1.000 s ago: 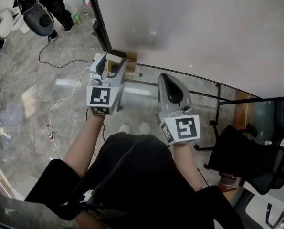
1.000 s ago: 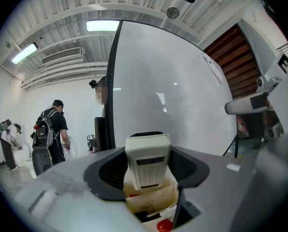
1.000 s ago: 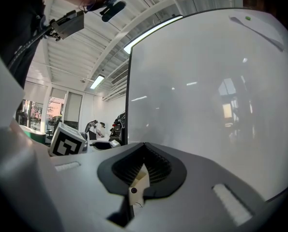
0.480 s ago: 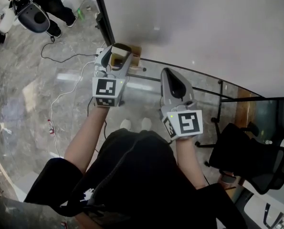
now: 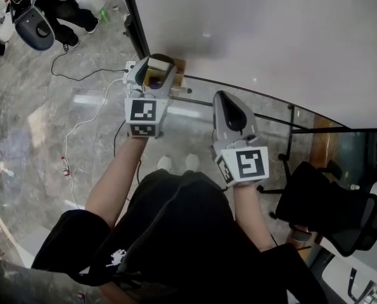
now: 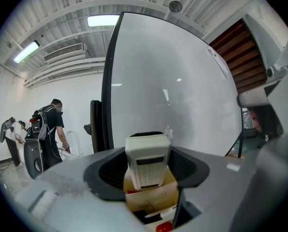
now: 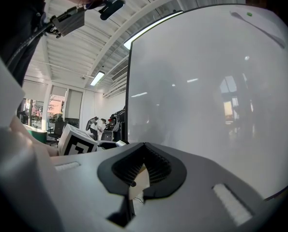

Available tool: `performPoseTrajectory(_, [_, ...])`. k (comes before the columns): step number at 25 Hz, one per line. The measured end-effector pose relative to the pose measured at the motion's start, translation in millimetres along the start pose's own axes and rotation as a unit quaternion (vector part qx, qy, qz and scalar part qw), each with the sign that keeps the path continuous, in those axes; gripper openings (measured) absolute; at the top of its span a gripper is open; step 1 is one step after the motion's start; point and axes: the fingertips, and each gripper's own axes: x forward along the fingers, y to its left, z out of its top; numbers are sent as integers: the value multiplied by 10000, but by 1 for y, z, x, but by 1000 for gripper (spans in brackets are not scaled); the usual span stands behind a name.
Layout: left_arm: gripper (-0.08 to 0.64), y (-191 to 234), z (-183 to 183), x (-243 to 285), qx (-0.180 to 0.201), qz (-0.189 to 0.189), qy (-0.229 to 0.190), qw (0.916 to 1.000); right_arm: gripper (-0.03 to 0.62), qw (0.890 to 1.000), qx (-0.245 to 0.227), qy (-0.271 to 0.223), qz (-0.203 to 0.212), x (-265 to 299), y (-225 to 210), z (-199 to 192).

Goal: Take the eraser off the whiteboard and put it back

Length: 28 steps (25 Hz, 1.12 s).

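Observation:
The white eraser, black felt facing the board, stands upright between the jaws of my left gripper, which is shut on it. In the head view that gripper holds the eraser close to the whiteboard, just over a small cardboard box at the board's lower edge. The box shows below the eraser, with a red-capped marker in it. My right gripper hangs shut and empty to the right, pointing at the board.
The board's black frame post runs along its left side. A black office chair stands at the right. A cable trails over the marble floor, and a person with equipment stands far left.
My left gripper has drifted a little toward the cardboard box, still holding the eraser. The right gripper has stayed put.

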Motion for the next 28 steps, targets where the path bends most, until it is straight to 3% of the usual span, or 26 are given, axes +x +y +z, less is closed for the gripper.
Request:
performPoseTrajectory(21, [272,-7,-42,32,77,365,670,9971,9,9999,103,76,-20,-3,-22,-12])
performPoseTrajectory(28, [272,-5,-46,35,24,460,698,9965,9,9998,135,93,-80,-4,-28,-14])
